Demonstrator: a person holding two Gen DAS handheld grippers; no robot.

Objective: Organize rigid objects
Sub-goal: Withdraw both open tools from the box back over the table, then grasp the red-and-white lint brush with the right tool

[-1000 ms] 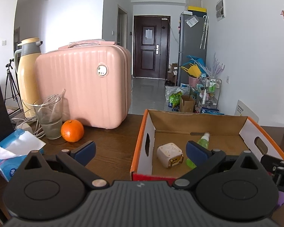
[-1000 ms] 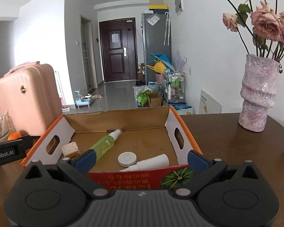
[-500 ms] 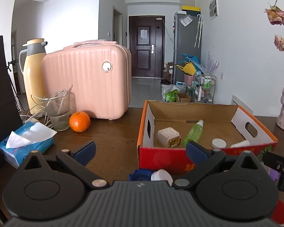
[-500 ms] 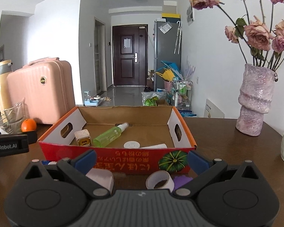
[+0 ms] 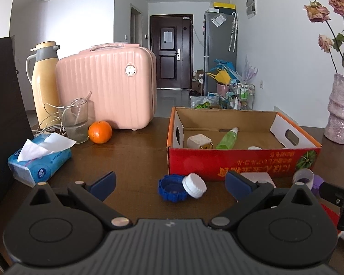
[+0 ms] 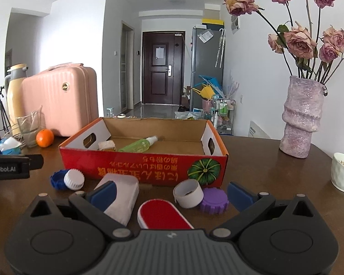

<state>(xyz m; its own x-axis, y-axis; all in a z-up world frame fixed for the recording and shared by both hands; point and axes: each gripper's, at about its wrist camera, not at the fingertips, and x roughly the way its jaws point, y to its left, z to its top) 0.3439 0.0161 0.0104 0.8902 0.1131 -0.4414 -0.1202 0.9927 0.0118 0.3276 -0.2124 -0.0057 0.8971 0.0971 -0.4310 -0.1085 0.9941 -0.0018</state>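
Note:
A red cardboard box [image 5: 240,160] [image 6: 144,167] stands on the dark wooden table; inside lie a green spray bottle [image 5: 227,138] [image 6: 138,146], a cream cube [image 5: 199,142] and a white disc [image 5: 254,148]. In front of the box lie a blue cap [image 5: 170,188] [image 6: 56,180], a white ribbed cap [image 5: 195,185] [image 6: 73,178], a white block [image 6: 123,197], a red oval brush [image 6: 162,214], a white tape ring [image 6: 188,193] and a purple cap [image 6: 214,200]. My left gripper [image 5: 169,183] is open behind the caps. My right gripper [image 6: 170,193] is open around the brush.
A pink case [image 5: 107,87], a yellow thermos [image 5: 44,80], a glass with cables [image 5: 75,120], an orange [image 5: 100,132] and a blue tissue pack [image 5: 39,162] occupy the left side. At the right stand a purple vase [image 6: 301,119] and a white cup [image 6: 342,174].
Both grippers have drawn back from over the box toward the table's near edge. The loose items in front of the box have come into view.

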